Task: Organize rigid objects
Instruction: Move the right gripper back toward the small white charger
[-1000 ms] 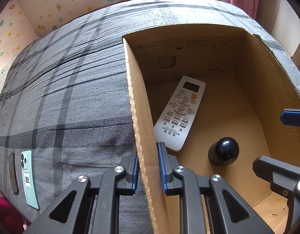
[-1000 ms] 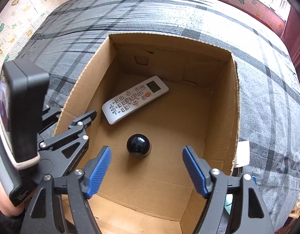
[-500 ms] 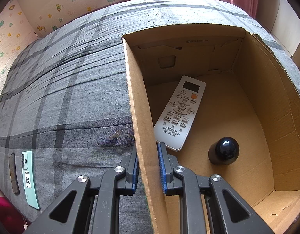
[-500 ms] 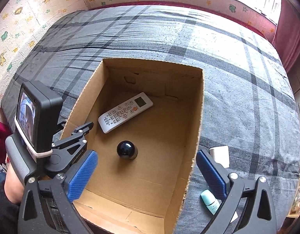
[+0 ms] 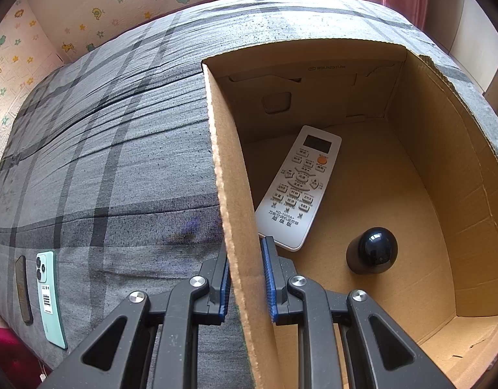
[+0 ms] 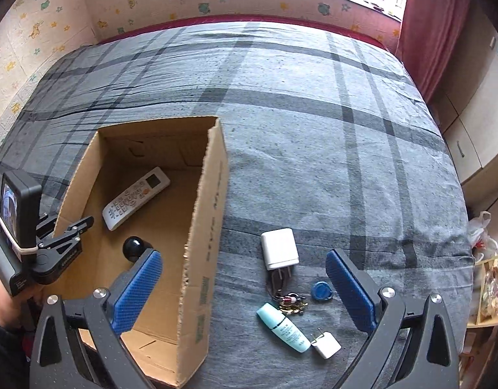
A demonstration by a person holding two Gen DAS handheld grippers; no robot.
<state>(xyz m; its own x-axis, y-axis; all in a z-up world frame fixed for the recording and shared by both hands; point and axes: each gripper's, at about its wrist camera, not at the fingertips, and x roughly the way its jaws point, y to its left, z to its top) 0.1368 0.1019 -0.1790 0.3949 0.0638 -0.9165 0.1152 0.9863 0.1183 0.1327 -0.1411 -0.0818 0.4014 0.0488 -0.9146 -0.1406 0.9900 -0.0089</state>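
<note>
A cardboard box [image 5: 362,175] sits open on a grey plaid bed [image 6: 313,113], with a white remote [image 5: 297,188] and a dark round-topped object [image 5: 372,251] lying apart on its floor. The left gripper [image 5: 245,278] is clamped on the box's near wall, one blue pad on each side of the card, holding it steady. The right gripper [image 6: 245,285], its jaws just opened to full width with nothing between them, hangs over the bed beside the box's outer wall.

Below it lies the loose clutter yet to be sorted: a white charger [image 6: 279,248], a bunch of keys [image 6: 291,301] with a blue fob [image 6: 321,290], a pale teal bottle [image 6: 283,327] and a small white plug [image 6: 326,345]. On the bed's far side from these, a mint-green phone [image 5: 49,295] lies next to a dark slim item [image 5: 23,291].

All look light and stiff. The charger seems the easiest target: blocky, with flat sides to pinch across its body rather than its prongs. The bottle is likely smooth and may roll, so a grip across its middle would suit. The keys are loose and could dangle or slip; they are best taken at the bunched ring.
</note>
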